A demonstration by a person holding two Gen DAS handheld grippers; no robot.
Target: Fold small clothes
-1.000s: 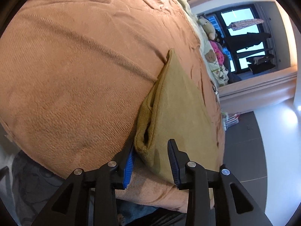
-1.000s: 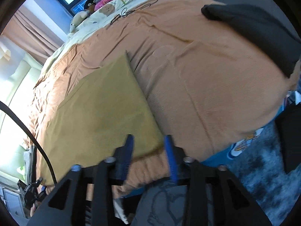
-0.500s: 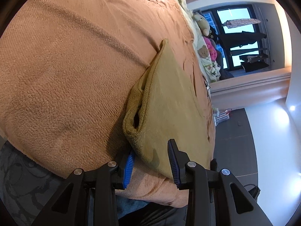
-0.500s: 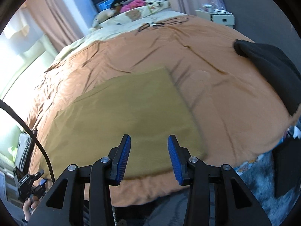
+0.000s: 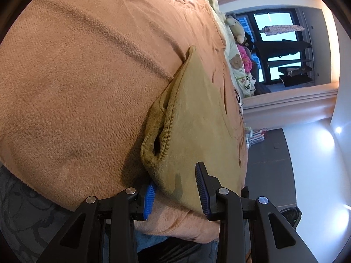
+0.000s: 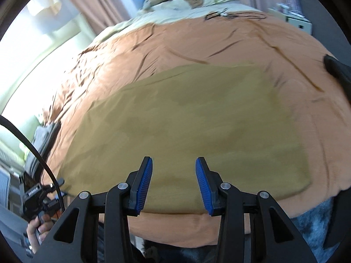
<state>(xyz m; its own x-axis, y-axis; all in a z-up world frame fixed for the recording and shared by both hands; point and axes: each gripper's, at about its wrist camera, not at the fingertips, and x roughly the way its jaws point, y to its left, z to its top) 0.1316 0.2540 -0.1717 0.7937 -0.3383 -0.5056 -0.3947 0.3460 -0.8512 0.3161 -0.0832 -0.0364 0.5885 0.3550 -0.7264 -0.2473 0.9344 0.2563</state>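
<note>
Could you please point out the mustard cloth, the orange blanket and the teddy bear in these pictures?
mustard cloth (image 6: 193,118): right wrist view, its flat middle.
orange blanket (image 5: 76,76): left wrist view, bare stretch left of the cloth.
teddy bear (image 5: 235,25): left wrist view, its head.

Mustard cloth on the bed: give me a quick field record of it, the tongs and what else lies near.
cloth: mustard-yellow cloth, folded, flat on the orange blanket
left tongs: at the cloth's near corner, jaws apart, corner between them; grip unclear
right tongs: over the cloth's near edge, open, holding nothing
dark garment: at blanket's right edge
far end: stuffed toys
</note>
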